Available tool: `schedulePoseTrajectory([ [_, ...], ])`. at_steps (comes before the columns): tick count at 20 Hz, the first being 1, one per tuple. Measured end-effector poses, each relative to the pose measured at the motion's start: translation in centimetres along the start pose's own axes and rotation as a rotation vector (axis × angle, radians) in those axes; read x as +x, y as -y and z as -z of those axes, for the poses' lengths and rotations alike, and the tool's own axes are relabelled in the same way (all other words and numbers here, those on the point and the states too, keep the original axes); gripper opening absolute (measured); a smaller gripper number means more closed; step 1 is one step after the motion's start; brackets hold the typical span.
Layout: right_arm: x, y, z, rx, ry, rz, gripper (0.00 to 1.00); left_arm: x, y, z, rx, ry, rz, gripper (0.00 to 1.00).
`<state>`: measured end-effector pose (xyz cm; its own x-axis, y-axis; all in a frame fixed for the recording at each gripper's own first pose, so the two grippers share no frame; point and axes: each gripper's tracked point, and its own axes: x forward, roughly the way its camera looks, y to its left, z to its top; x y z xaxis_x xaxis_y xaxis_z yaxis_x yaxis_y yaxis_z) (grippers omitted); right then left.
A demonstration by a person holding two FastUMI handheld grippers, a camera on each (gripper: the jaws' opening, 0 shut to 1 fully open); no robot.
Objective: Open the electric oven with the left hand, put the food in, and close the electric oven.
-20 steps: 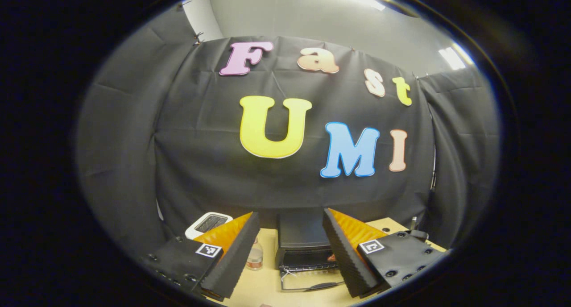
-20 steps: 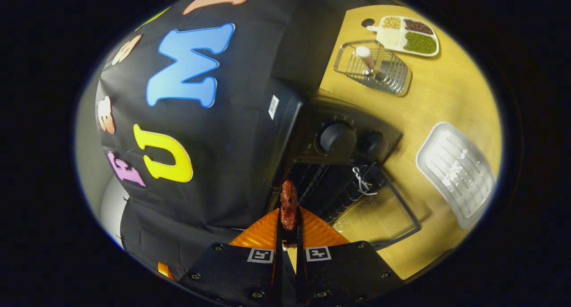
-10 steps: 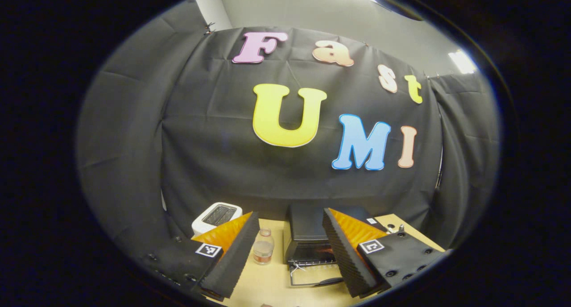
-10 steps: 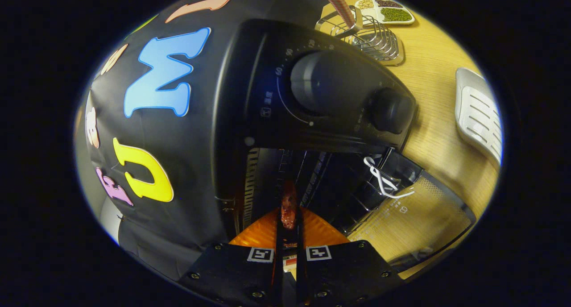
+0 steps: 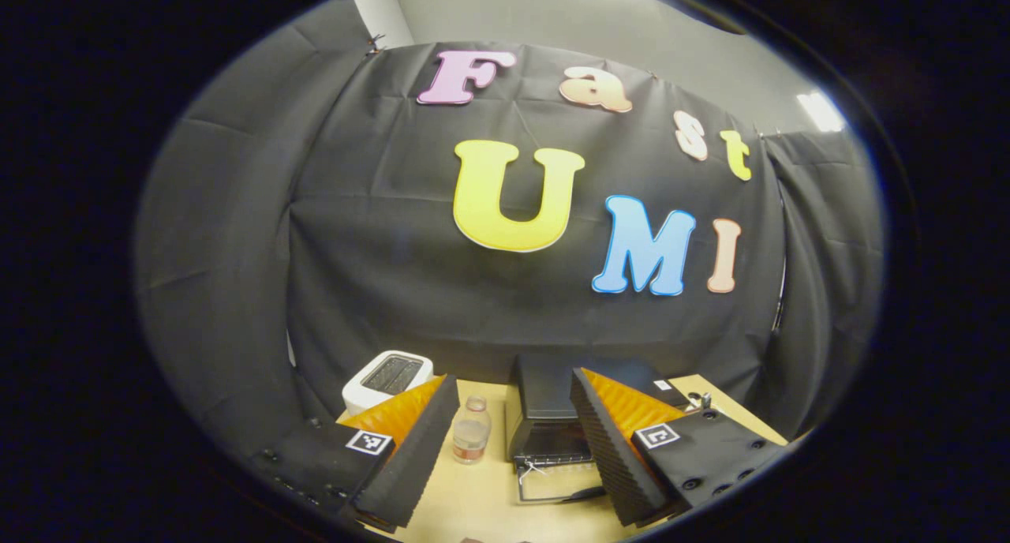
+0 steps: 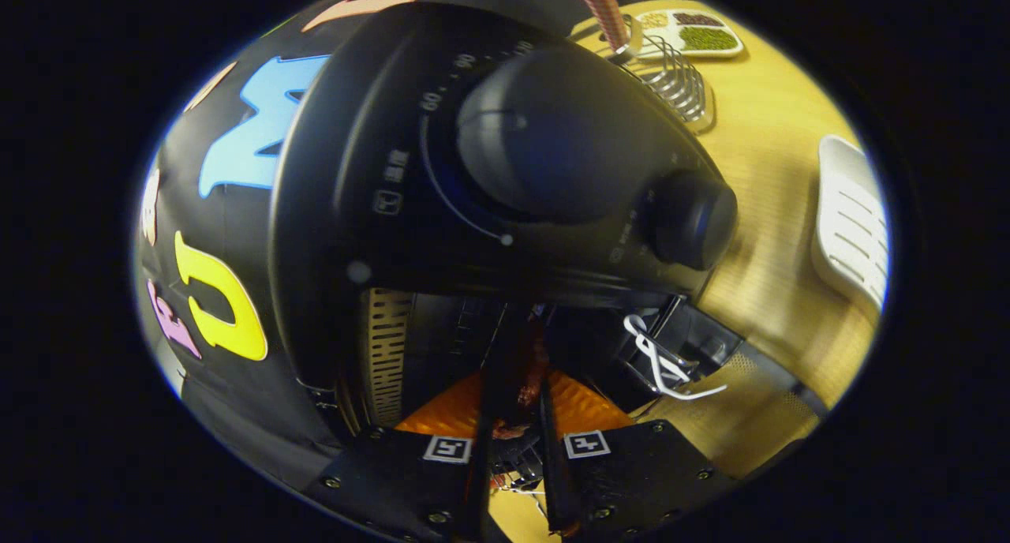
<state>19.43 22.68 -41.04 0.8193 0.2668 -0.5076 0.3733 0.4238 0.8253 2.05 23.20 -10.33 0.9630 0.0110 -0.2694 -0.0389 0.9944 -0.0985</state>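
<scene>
Right gripper (image 6: 517, 373) pinched the food (image 6: 530, 377) inside the open oven (image 6: 442, 211); it could snag the rack on release. Left gripper (image 5: 513, 440) hung back, jaws spread, empty.

Electric oven (image 6: 371, 172), control panel, right gripper view: printed scale arcs round the big knob (image 6: 552, 148). "60" and "90" are readable; the further numerals are too blurred. Two small square pictograms sit left of the scale, and tiny print beside the smaller knob (image 6: 690, 219) is illegible.

Right gripper (image 6: 522, 353): a black-and-white square code marker on each finger base (image 6: 448, 448), (image 6: 585, 444).

Left gripper (image 5: 514, 379): same kind of markers (image 5: 369, 442), (image 5: 659, 435).

White sticker (image 5: 661, 385) at the right edge of the oven's top, unreadable.
</scene>
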Motion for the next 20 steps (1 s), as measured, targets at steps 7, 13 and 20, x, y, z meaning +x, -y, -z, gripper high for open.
schedulePoseTrajectory([
  [7,-3.4,0.1,-0.7,-0.29,-0.01,0.072,0.68,1.3,3.1,1.8,0.025,-0.015,0.047,0.89],
  [13,-10.6,-1.2,-3.3,-0.717,0.061,0.081,0.76,2.5,6.8,2.4,0.048,-0.012,0.101,0.96],
  [20,-21.8,-8.1,-8.6,-1.098,0.284,-0.017,0.76,2.7,11.4,2.0,0.07,0.025,0.12,0.96],
])
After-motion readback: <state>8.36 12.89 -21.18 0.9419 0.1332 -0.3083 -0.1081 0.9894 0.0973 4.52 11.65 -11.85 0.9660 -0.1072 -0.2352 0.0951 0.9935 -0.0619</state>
